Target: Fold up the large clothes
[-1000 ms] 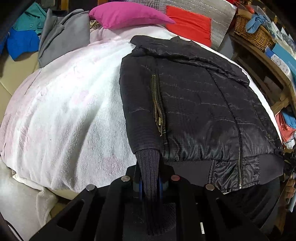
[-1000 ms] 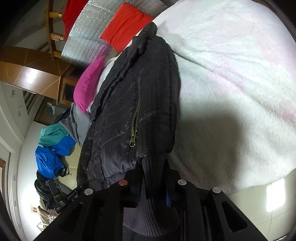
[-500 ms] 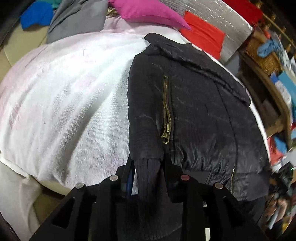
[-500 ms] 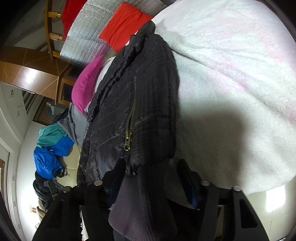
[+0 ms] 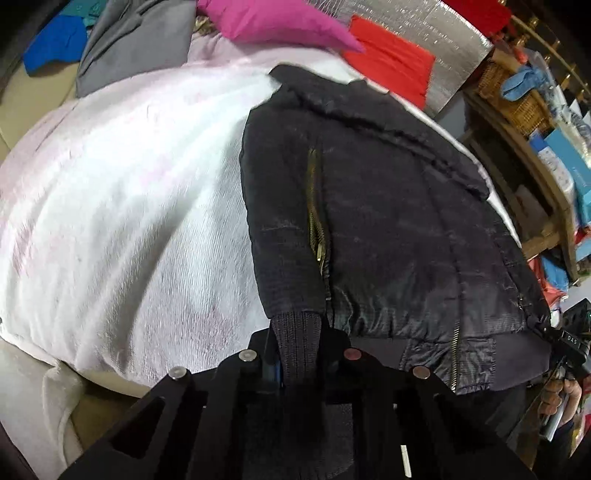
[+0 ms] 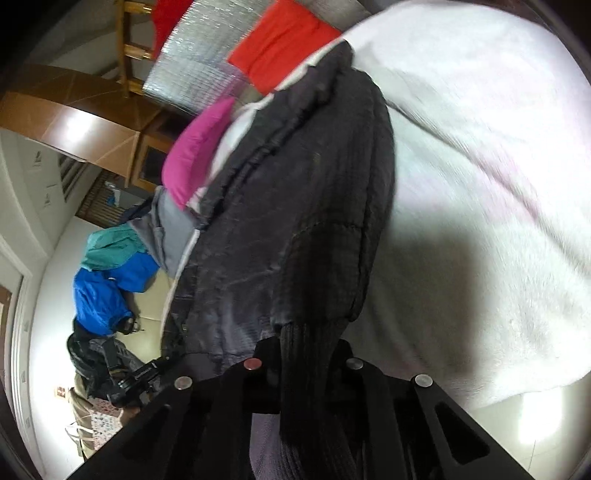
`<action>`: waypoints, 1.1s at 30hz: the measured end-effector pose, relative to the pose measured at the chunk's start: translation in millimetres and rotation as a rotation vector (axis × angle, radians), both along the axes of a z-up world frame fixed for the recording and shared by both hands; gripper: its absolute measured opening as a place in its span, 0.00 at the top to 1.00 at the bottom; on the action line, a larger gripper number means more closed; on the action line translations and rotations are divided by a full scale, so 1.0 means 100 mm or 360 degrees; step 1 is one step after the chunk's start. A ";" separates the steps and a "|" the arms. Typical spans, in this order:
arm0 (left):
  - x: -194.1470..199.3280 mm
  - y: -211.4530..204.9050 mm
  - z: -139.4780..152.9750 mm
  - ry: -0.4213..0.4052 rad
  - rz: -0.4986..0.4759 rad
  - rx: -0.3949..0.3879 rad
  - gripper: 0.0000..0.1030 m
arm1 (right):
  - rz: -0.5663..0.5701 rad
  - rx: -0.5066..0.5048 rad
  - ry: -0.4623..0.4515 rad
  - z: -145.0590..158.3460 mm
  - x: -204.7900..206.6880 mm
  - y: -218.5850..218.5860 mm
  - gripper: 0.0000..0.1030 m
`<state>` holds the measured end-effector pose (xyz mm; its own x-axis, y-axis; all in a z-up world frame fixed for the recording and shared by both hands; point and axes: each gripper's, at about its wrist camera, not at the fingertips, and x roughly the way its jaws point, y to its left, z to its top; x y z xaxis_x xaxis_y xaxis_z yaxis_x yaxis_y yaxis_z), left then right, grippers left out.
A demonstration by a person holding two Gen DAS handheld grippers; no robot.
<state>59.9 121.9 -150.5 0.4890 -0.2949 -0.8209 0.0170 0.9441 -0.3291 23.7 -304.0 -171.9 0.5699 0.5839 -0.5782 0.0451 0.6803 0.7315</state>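
Note:
A black quilted jacket (image 5: 388,221) with a brass zip lies spread on a white and pink blanket (image 5: 129,203). Low in the left wrist view, my left gripper (image 5: 299,354) is closing, its pads pressing on the ribbed knit cuff (image 5: 295,332) of the near sleeve. In the right wrist view the jacket (image 6: 295,203) runs away from me, next to the blanket (image 6: 480,184). My right gripper (image 6: 306,354) is closing on the other ribbed cuff (image 6: 306,339), which hangs down between its fingers. That sleeve is raised and folds over the jacket's body.
A pink pillow (image 5: 273,22), a red cushion (image 5: 391,62) and a silver foil panel (image 5: 424,33) lie beyond the jacket. A grey garment (image 5: 136,40) and blue clothes (image 5: 55,44) sit at the far left. A wooden shelf with a wicker basket (image 5: 517,96) stands at the right.
Both grippers' jaws spread around their cuffs half a second ago and have closed on them again. The right sleeve has risen, and it hides the zip in the right wrist view.

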 end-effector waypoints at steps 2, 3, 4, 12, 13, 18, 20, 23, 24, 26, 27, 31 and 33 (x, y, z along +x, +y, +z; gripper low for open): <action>-0.04 0.05 0.18 -0.0072 0.0003 -0.0021 0.86 | 0.0011 0.0018 -0.0054 0.15 -0.02 0.00 0.87; -0.07 0.07 0.30 -0.0115 0.0004 -0.0033 0.86 | 0.0021 0.0024 -0.0083 0.24 -0.03 0.00 0.87; -0.09 0.09 0.38 -0.0144 0.0004 -0.0042 0.86 | 0.0034 0.0029 -0.0112 0.33 -0.05 0.01 0.88; -0.42 0.21 0.48 -0.0189 -0.0034 -0.0078 0.86 | 0.0070 0.0040 -0.0169 0.46 -0.43 -0.07 0.88; -0.44 0.21 0.41 -0.0166 -0.0043 -0.0075 0.86 | 0.0073 0.0040 -0.0141 0.37 -0.48 -0.07 0.88; -0.43 0.20 0.02 -0.0030 -0.0035 -0.0076 0.86 | 0.0056 0.0018 -0.0012 0.01 -0.50 -0.10 0.88; -0.38 0.23 -0.01 -0.0021 -0.0030 -0.0117 0.86 | 0.0051 0.0018 0.0011 -0.07 -0.48 -0.10 0.87; -0.38 0.28 0.00 -0.0031 -0.0030 -0.0194 0.80 | 0.0050 0.0037 -0.0005 -0.10 -0.47 -0.14 0.82; -0.37 0.32 -0.01 -0.0023 -0.0032 -0.0206 0.78 | 0.0044 0.0016 -0.0009 -0.10 -0.47 -0.14 0.73; -0.36 0.34 -0.03 -0.0008 -0.0003 -0.0249 0.70 | 0.0008 -0.0011 -0.0012 -0.12 -0.48 -0.18 0.53; -0.37 0.39 -0.03 -0.0013 0.0015 -0.0256 0.65 | -0.0018 0.0001 -0.0014 -0.13 -0.49 -0.22 0.39; -0.28 0.37 -0.14 0.0055 0.0021 -0.0302 0.61 | -0.0032 0.0034 0.0005 -0.18 -0.46 -0.29 0.37; -0.25 0.32 -0.21 0.0103 -0.0015 -0.0324 0.61 | -0.0012 0.0055 0.0032 -0.23 -0.41 -0.27 0.37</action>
<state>34.9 153.8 -171.4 0.4334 -0.4624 -0.7735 -0.0020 0.8578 -0.5140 -17.6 -330.9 -194.7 0.5627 0.5997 -0.5690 0.0647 0.6542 0.7535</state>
